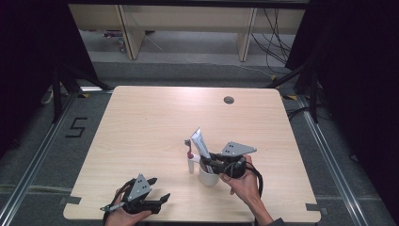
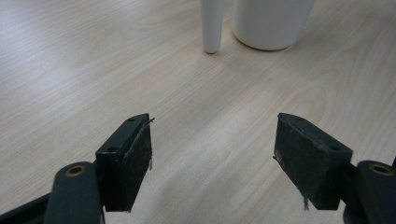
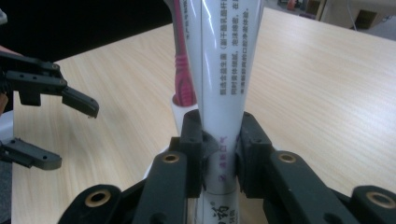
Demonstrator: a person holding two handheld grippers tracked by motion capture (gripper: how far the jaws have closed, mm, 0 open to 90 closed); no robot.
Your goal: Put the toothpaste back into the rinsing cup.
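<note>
We note a light wood table (image 1: 155, 122) with a round cable hole (image 1: 229, 100) near its far edge. A "5" marking (image 1: 76, 127) sits on the grey floor to the left. Beyond, pale furniture legs (image 1: 129, 33) stand, with loose cables (image 1: 275, 37) trailing at right.

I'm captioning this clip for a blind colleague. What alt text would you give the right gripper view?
The right gripper is clamped on an upright white toothpaste tube printed with small text. A pink toothbrush stands just behind it in a white cup on a light wooden table, and the open left gripper shows at the left edge.
</note>
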